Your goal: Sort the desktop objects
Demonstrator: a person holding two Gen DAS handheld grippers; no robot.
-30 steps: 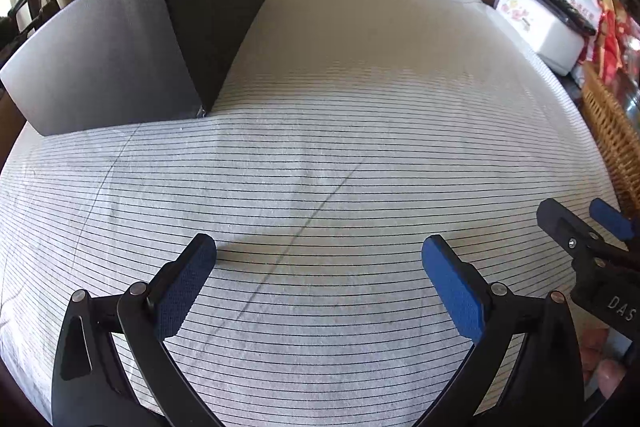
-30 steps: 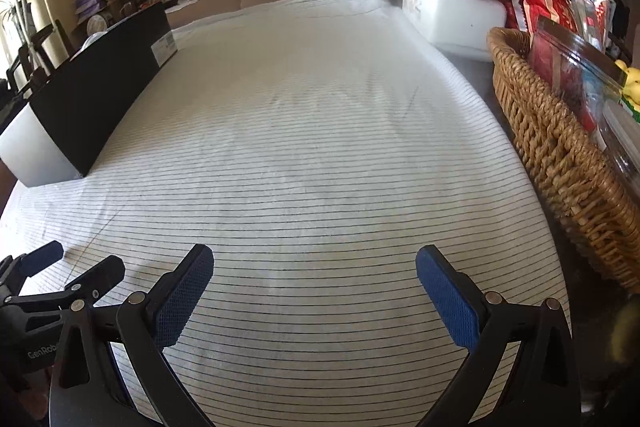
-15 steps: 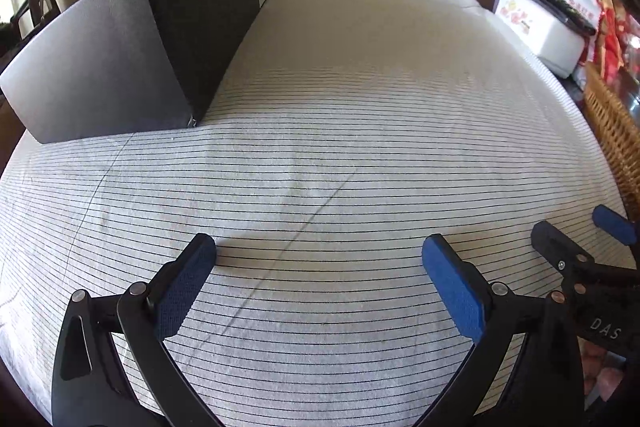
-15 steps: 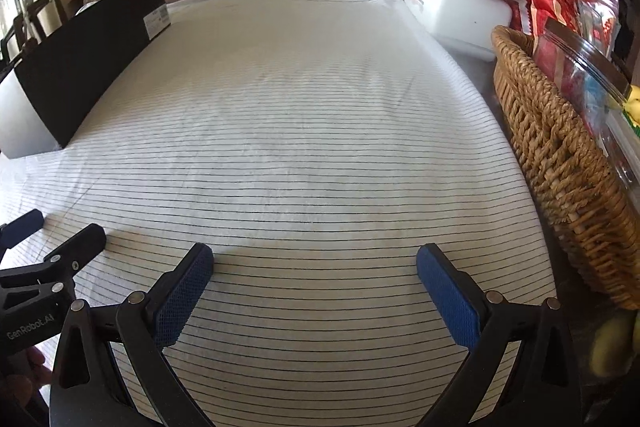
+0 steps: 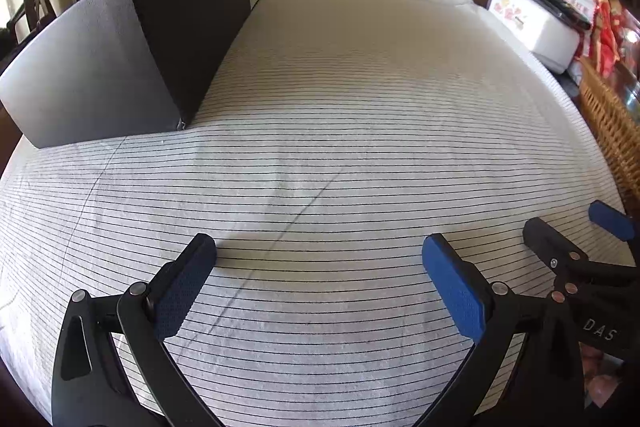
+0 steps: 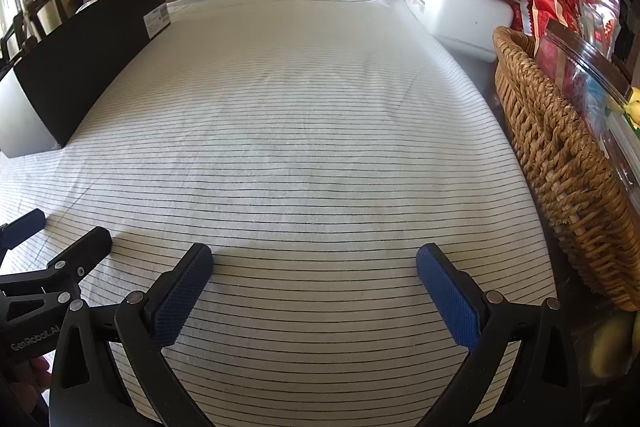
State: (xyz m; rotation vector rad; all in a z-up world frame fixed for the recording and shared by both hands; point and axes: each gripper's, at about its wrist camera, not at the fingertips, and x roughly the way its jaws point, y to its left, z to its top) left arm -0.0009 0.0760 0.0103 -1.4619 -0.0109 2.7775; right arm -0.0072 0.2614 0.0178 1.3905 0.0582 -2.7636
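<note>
Across the table a white cloth ruled with thin black stripes is spread. At its left edge a long matte black box is stood; a coarse wicker basket is set along the right. Both the left gripper and the right gripper, with blue textured pads, are held spread wide and empty.

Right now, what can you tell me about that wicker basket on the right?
The wicker basket is woven from thick golden-brown strands, with a braided rim. It sits upright past the right edge of the striped cloth, beside the white box. Clear and red packets fill it and rise above the rim. Its far side is hidden.
</note>
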